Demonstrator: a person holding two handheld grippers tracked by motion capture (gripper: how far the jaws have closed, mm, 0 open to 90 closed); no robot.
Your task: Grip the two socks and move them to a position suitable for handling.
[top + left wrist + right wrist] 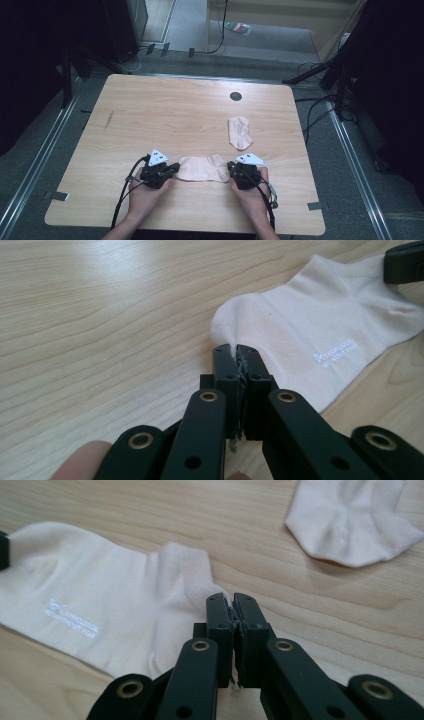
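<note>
A pale pink ankle sock (202, 168) lies flat near the table's front edge, stretched between my two grippers. My left gripper (172, 169) is shut on its left end; in the left gripper view the jaws (235, 352) pinch the rounded edge of the sock (310, 320). My right gripper (231, 167) is shut on the right end, where the jaws (231, 600) pinch the ribbed cuff of the sock (100, 600). A second matching sock (240, 132) lies loose farther back on the right, and is also seen in the right gripper view (350, 520).
The wooden table (150, 115) has a small round dark grommet (235, 96) near its far edge. Dark stands and cables sit on the floor around the table. Both hands rest near the front edge.
</note>
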